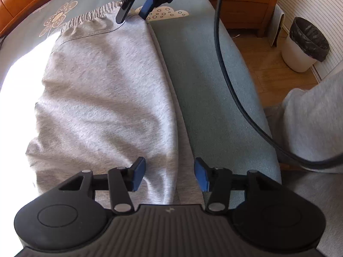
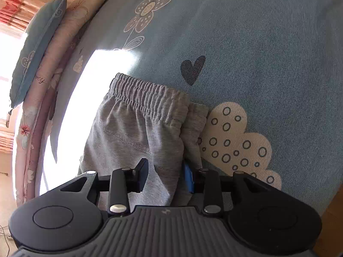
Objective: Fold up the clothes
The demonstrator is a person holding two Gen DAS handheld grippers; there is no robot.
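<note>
1. Grey sweatpants (image 1: 103,98) lie folded lengthwise at the left and centre of the left wrist frame; their straight right edge meets bare teal bedsheet (image 1: 205,90).
2. The bed's right edge drops to wood floor, with a white waste bin (image 1: 304,45) at upper right.
3. Left gripper (image 1: 169,176): jaws apart, straddling that edge, holding nothing.
4. Right gripper (image 2: 165,176): jaws apart around the fold below the elastic waistband (image 2: 148,94); whether they pinch it cannot be told.

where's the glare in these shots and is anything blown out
Left wrist view: sunlight blows out the bed along the grey pants' left edge; right wrist view: a white overexposed patch beside the waistband, bright window far left; fisheye bends both.
</note>
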